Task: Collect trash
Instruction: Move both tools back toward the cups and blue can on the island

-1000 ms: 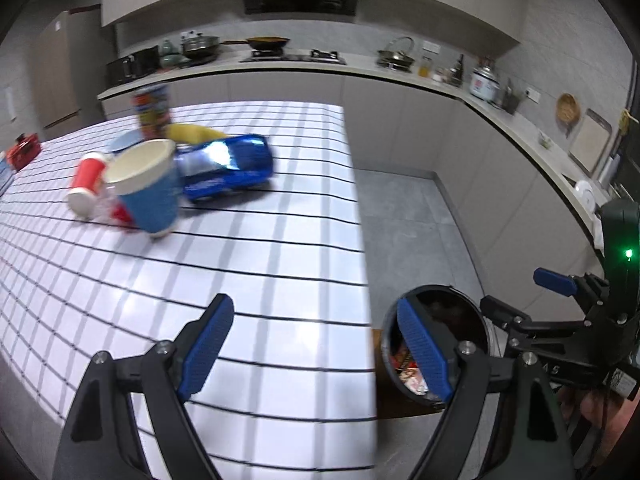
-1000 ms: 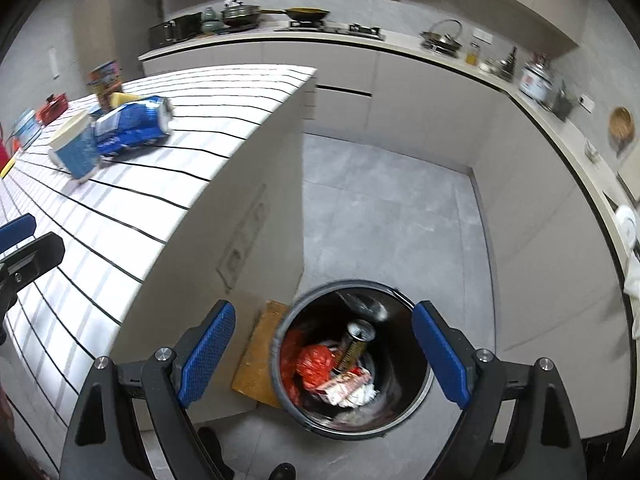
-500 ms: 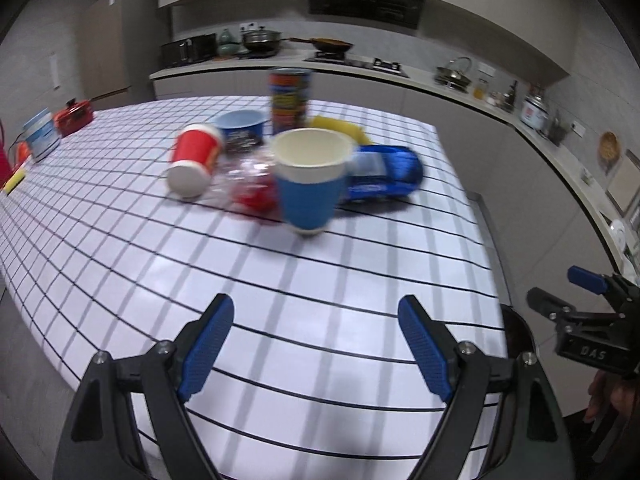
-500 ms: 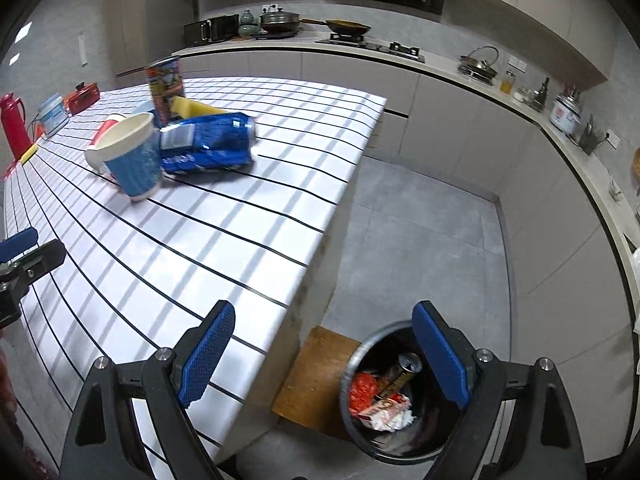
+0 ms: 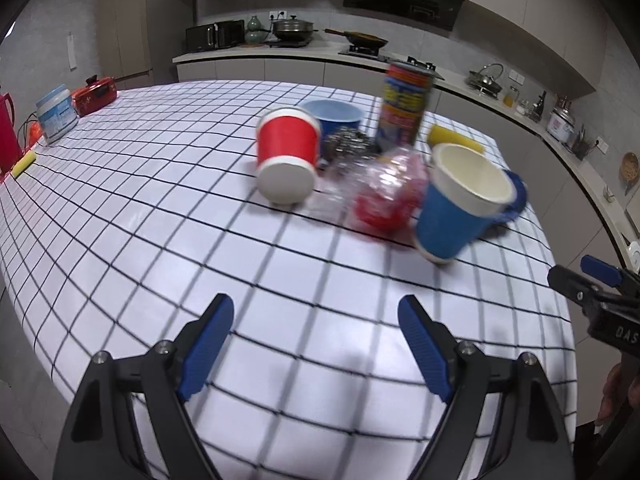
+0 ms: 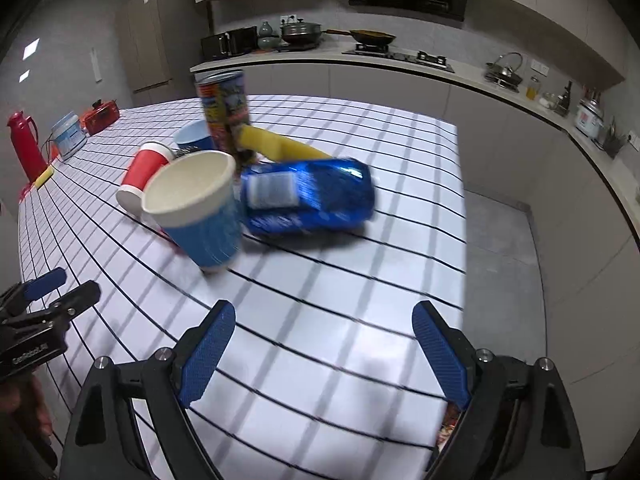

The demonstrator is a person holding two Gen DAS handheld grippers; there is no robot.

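Observation:
On the checked table [image 5: 168,240] stands a blue paper cup [image 5: 460,208], upright; it also shows in the right wrist view [image 6: 196,208]. A red paper cup [image 5: 286,160] lies on its side. Crumpled clear and red plastic [image 5: 380,192] lies between the two cups. A blue snack bag [image 6: 308,196] lies behind the blue cup. My left gripper [image 5: 316,344] is open and empty, above the table short of the cups. My right gripper [image 6: 324,352] is open and empty over the table's near right corner.
A tall snack can [image 5: 406,108], a blue bowl [image 5: 332,116], a steel scourer [image 5: 346,146] and a yellow sponge [image 6: 280,148] sit behind the trash. A white tub [image 5: 56,118] and red items stand at the far left. The table edge [image 6: 464,240] drops to grey floor.
Both grippers have swung left and up from the trash bin on the floor towards the table. The cups and bag now lie ahead, closer. Both jaws stay open.

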